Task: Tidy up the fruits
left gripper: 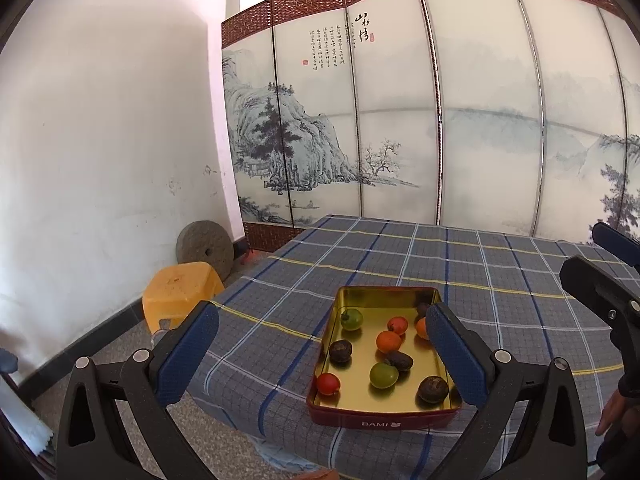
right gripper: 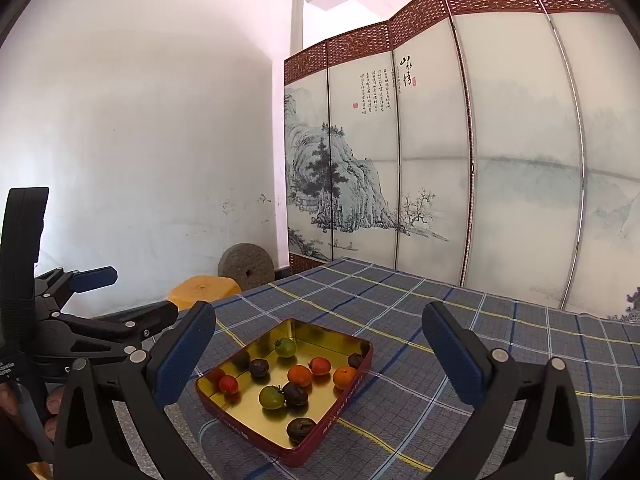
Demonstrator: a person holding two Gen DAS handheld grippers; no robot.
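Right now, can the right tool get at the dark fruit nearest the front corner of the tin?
Probably yes. The right tool is open and empty, the dark fruit lies uncovered in the lidless tin, and only the low wall stands beside it.

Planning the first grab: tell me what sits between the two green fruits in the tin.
In the left wrist view, an orange fruit and a dark fruit lie between the far green fruit and near green fruit.

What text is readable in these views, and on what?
"BAMI": white letters on the red front wall of the tin.
"山水情": large brush title on the folding screen; the small columns beside it and the red seals are too small to read.
Side lettering on the tin in the right wrist view: blurred.
White print on the left gripper's body: cut off, unreadable.
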